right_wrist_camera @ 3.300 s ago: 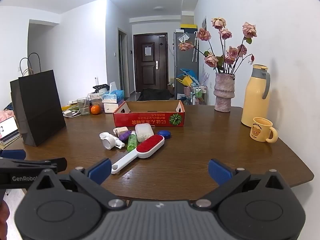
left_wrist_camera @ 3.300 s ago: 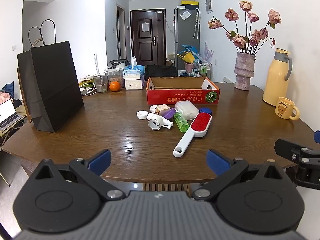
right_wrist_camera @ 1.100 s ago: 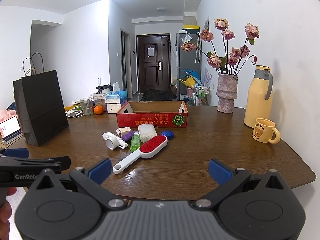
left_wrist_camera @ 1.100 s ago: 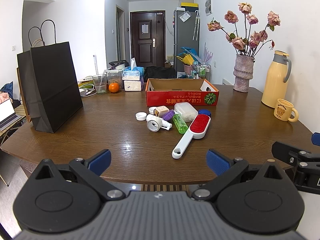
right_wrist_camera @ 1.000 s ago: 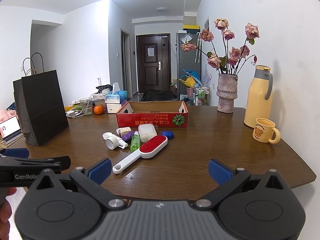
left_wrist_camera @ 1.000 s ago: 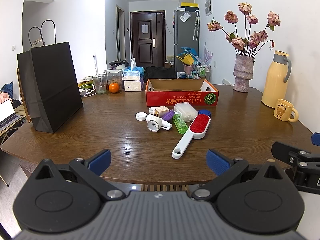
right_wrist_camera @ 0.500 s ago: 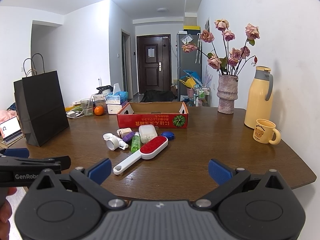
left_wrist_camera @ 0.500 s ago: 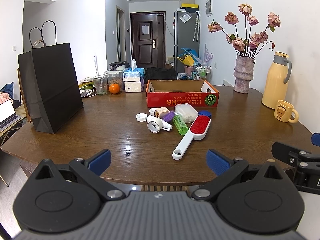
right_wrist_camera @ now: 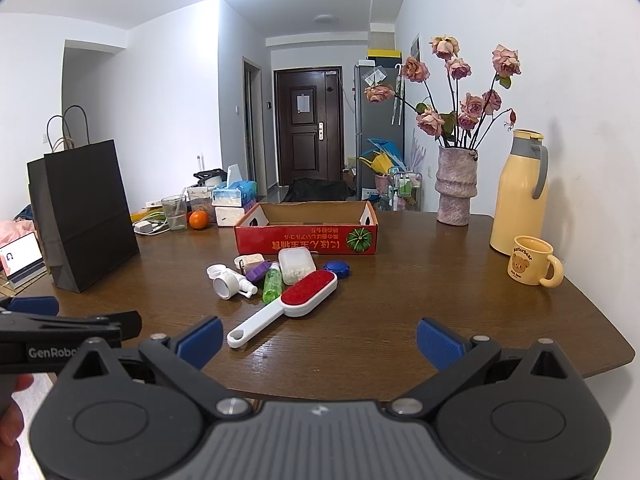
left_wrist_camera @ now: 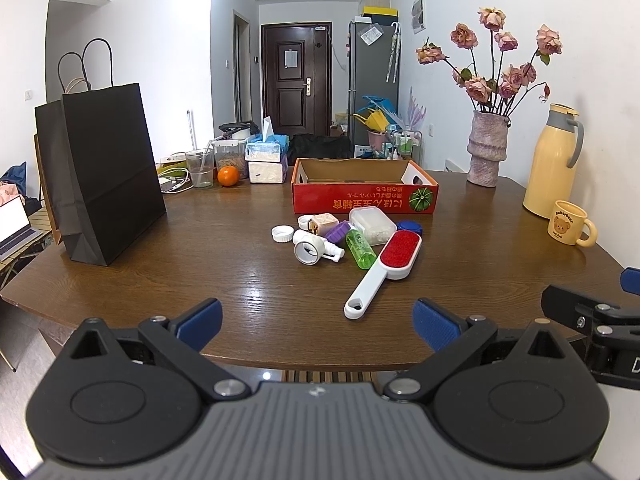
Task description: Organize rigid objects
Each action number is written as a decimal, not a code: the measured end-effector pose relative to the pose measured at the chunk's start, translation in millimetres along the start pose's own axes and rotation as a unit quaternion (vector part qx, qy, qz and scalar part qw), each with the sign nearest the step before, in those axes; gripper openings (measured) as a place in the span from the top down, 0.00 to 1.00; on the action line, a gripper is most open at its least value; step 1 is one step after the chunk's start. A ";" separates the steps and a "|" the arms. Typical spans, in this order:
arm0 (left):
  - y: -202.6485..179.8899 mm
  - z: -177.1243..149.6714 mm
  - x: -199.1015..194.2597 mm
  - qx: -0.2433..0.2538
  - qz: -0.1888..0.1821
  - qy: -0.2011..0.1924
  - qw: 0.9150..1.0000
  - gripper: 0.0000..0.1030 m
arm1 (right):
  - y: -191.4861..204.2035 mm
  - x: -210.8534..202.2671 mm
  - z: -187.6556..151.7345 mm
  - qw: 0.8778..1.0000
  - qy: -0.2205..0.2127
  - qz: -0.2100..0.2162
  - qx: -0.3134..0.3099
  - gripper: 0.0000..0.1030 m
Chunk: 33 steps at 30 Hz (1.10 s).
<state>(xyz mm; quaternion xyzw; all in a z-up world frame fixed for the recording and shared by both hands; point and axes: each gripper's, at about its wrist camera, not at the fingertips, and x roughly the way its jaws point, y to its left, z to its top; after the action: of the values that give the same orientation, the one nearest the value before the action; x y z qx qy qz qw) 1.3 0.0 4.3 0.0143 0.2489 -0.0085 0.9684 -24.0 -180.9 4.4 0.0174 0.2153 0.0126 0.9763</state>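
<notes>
My view has crept slightly nearer since a second ago; nothing on the counter [left_wrist_camera: 224, 280] has moved, so sorting has not begun. Left tool [left_wrist_camera: 316, 322] and right tool [right_wrist_camera: 319, 338] both gape wide, empty, held level short of the near edge. The lint brush [left_wrist_camera: 384, 270] and small bottles [left_wrist_camera: 360, 246] lie clustered before the red box [left_wrist_camera: 364, 200].

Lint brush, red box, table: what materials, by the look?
Lint brush: glossy white handle, likely plastic; red pad looks matte, fabric-like.
Red box: cardboard, brown raw inner walls, printed outside.
Table: wood or veneer, visible grain, semi-gloss with light reflections.
</notes>
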 end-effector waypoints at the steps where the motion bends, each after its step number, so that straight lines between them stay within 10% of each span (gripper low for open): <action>1: 0.0 0.0 0.2 0.000 -0.001 0.000 1.000 0.00 | 4.2 2.3 0.6 1.000 0.000 -0.001 0.000 0.00; 33: 11.5 4.9 93.1 -0.007 0.021 0.038 0.999 0.00 | -22.9 82.0 1.7 0.999 0.034 -0.009 0.028 0.00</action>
<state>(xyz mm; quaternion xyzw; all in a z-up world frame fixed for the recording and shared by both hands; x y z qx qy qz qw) 85.5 10.5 -36.0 0.0126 0.2853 0.0138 0.9583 51.5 -201.2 -29.4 0.0423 0.2485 -0.0019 0.9677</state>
